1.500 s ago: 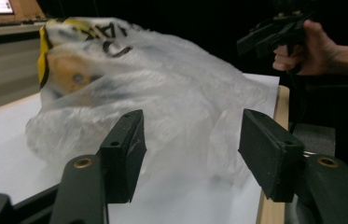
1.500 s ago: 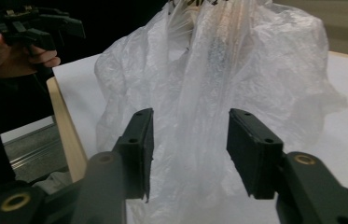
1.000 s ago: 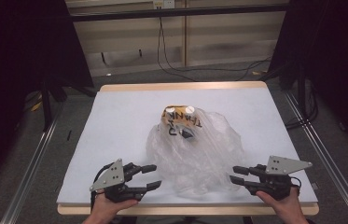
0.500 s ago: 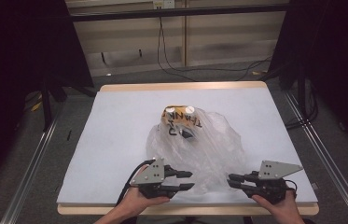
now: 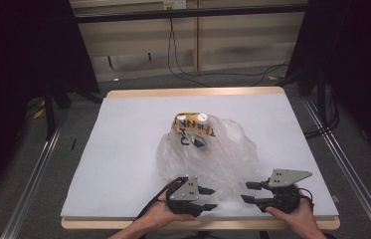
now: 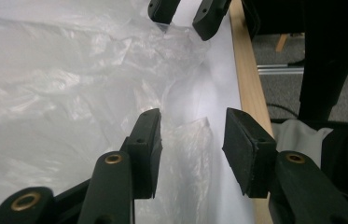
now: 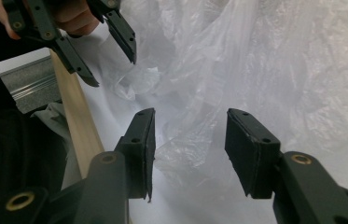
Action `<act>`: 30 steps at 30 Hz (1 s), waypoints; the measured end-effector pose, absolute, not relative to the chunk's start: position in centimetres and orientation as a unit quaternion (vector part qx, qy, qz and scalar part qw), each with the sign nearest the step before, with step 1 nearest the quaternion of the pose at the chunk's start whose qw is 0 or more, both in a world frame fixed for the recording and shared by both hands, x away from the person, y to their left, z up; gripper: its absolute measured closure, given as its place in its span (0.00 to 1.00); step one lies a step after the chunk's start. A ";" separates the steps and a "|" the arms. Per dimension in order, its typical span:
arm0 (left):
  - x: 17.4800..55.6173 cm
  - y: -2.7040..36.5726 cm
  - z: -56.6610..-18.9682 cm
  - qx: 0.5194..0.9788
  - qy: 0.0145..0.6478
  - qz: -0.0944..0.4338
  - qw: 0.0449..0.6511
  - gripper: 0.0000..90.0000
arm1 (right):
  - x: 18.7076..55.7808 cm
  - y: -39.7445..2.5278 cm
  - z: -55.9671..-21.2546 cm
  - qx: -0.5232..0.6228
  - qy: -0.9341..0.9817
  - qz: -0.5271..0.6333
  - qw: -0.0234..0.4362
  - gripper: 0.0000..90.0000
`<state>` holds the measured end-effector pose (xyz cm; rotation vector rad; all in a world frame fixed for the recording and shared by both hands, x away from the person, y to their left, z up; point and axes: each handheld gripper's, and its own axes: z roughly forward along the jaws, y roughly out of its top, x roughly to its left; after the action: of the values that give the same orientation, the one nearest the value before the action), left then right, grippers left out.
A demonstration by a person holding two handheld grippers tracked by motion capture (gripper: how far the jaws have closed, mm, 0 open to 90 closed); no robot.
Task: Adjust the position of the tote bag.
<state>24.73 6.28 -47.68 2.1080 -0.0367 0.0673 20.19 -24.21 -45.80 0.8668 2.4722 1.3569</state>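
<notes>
From the high view, a clear plastic bag [image 5: 208,152] lies crumpled near the middle of the white-covered table [image 5: 123,144], spreading toward 6 o'clock. Inside it, at its 12 o'clock end, sits a yellowish package with dark lettering [image 5: 195,130] and two small white round caps [image 5: 191,118]; what the package is exactly cannot be told. The left gripper [image 5: 208,198] rests at about 7 o'clock of the bag, jaws apart, tips at the bag's near edge. The right gripper [image 5: 250,192] sits at about 5 o'clock, jaws also apart, pointing back toward the left one. Judging from this, neither has taken hold of the plastic yet, so the work seems at its start: both near edges remain to be gripped before the bag can be opened or lifted.

In the left gripper view, a loose fold of the bag [image 6: 185,154] lies between the spread jaws, not pinched. The other gripper's tips appear at 12 o'clock, beside the table's wooden edge [image 6: 246,79].

In the right gripper view, wrinkled film [image 7: 185,149] sits between the open jaws, unclamped; the left gripper hangs at 11 o'clock.
</notes>
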 end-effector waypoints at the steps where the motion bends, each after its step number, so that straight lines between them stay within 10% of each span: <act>1: 24.8 6.3 -47.8 0.871 -0.009 0.028 0.491 0.63 | 20.2 -24.1 -45.9 0.291 0.836 0.455 0.095 0.59; 11: 24.9 5.8 -48.4 0.886 -0.007 0.029 0.462 0.66 | 20.8 -22.9 -47.0 0.274 0.862 0.422 0.061 0.51; 21: 25.2 5.6 -48.4 0.897 0.003 0.029 0.441 0.96 | 20.8 -22.3 -47.5 0.266 0.872 0.404 0.078 0.82; 30: 25.3 8.4 -46.3 0.868 0.032 0.000 0.496 1.00 | 20.5 -22.9 -46.8 0.271 0.858 0.430 0.078 1.00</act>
<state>25.25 8.36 -46.30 2.1013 0.0770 -0.0005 20.48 -22.87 -46.80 0.8102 2.5677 1.2890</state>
